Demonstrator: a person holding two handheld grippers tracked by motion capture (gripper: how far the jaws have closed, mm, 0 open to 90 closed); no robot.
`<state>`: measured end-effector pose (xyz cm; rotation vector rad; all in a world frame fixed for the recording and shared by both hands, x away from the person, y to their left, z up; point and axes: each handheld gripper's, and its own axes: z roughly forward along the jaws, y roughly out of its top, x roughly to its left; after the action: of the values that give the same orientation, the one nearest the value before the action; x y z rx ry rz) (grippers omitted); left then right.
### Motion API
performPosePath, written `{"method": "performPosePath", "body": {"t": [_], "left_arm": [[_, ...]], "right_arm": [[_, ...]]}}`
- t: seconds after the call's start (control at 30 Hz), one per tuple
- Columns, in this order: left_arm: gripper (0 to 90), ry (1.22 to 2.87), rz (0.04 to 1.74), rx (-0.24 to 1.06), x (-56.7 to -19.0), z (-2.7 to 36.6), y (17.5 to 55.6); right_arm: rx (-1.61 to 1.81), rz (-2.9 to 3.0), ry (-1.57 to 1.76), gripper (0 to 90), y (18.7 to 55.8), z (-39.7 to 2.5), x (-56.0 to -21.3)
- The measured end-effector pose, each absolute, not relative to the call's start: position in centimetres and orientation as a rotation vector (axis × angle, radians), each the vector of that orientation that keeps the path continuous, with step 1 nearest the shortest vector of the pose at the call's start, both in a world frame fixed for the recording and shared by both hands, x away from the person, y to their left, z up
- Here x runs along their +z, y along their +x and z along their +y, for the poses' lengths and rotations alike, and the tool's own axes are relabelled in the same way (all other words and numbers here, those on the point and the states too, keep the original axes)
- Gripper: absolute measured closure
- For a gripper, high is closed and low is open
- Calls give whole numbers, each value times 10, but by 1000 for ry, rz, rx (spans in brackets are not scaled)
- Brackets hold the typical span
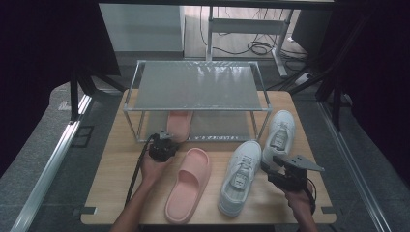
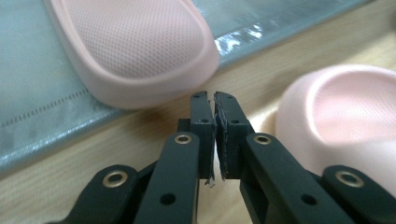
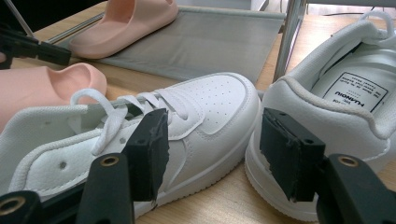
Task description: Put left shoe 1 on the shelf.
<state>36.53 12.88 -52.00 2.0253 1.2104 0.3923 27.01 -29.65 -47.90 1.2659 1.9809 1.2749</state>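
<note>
pink foam fills much of the scene: one slide (image 1: 180, 124) lies on the bottom shelf of the rack (image 1: 196, 110), heel poking out toward the person, and a second slide (image 1: 189, 184) lies on the wooden table (image 1: 112, 179) in front of it, toe end toward the rack. the left gripper (image 1: 168, 138) sits just before the shelved slide's heel, held by the left hand (image 1: 153, 169). in the left gripper view its jaws are pressed together with nothing between them, the tips (image 2: 214, 100) just short of the heel (image 2: 135, 51) and not touching it; the second slide (image 2: 345, 126) sits off to their right.

two white sneakers stand right of the slides. the near sneaker (image 1: 240, 176) lies beside the table slide, toe toward the rack; the far sneaker (image 1: 279, 133) sits by the rack's right leg. the right gripper (image 1: 269, 165), in the right hand (image 1: 300, 203), hovers between them, low and near the table's right edge. in the right gripper view its jaws are spread wide and hold nothing (image 3: 212, 154): the left pad sits in front of the near sneaker (image 3: 196, 112), the right pad in front of the heel of the far sneaker (image 3: 336, 88), whose insole label shows.
</note>
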Motion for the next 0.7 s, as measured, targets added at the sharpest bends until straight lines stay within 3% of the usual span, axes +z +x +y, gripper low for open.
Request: {"method": "performPosePath", "body": {"t": [0.7], "left_arm": [[782,1963,1093,311,-500,151,292]], "right_arm": [[1284,1976,1261,427,271,-296,-477]]}}
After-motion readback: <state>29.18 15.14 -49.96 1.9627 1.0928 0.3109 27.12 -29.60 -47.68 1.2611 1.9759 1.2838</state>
